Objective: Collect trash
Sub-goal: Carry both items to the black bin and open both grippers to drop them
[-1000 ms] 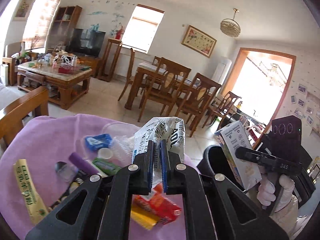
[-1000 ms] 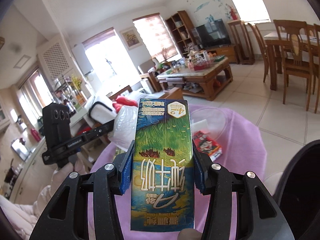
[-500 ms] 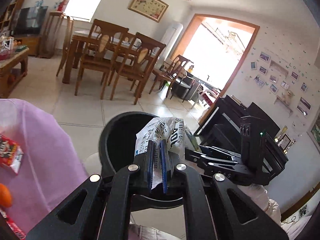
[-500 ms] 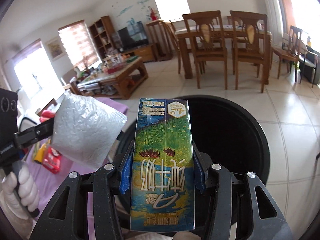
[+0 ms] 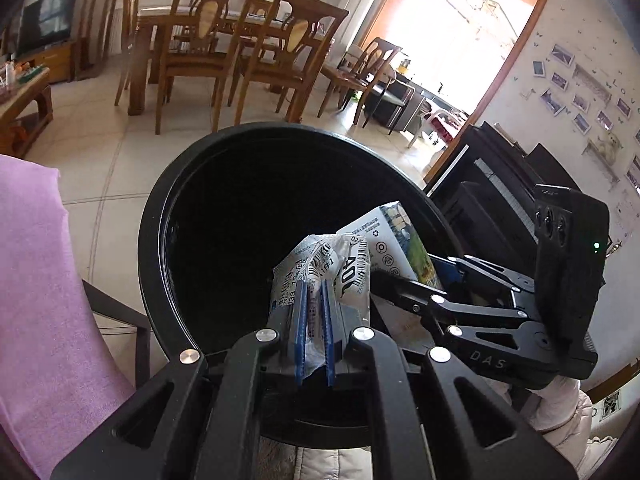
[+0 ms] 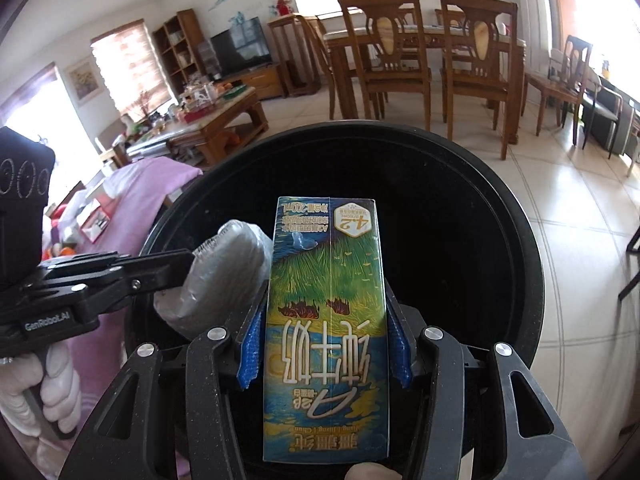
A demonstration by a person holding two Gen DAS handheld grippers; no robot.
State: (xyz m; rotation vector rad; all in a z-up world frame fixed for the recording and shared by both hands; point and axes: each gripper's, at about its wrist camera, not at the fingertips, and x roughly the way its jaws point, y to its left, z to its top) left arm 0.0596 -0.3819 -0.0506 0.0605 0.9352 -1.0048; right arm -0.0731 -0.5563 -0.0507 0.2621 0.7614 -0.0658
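My left gripper (image 5: 314, 298) is shut on a crumpled silver-white plastic wrapper (image 5: 344, 268) and holds it over the mouth of a round black trash bin (image 5: 160, 216). My right gripper (image 6: 324, 312) is shut on a blue-green milk carton (image 6: 326, 320), also over the bin (image 6: 520, 232). In the left wrist view the carton (image 5: 400, 240) and right gripper (image 5: 420, 284) sit just right of the wrapper. In the right wrist view the wrapper (image 6: 228, 268) and left gripper (image 6: 188, 260) sit just left of the carton. The bin's inside is dark.
A table with a purple cloth (image 5: 36, 280) stands left of the bin, with more litter on it (image 6: 94, 224). Wooden dining chairs (image 5: 200, 44) and a tiled floor lie beyond. A black piano (image 5: 492, 184) stands to the right.
Both grippers swung from the purple table to the bin and now hang lower and closer over its mouth. Both still hold their items.
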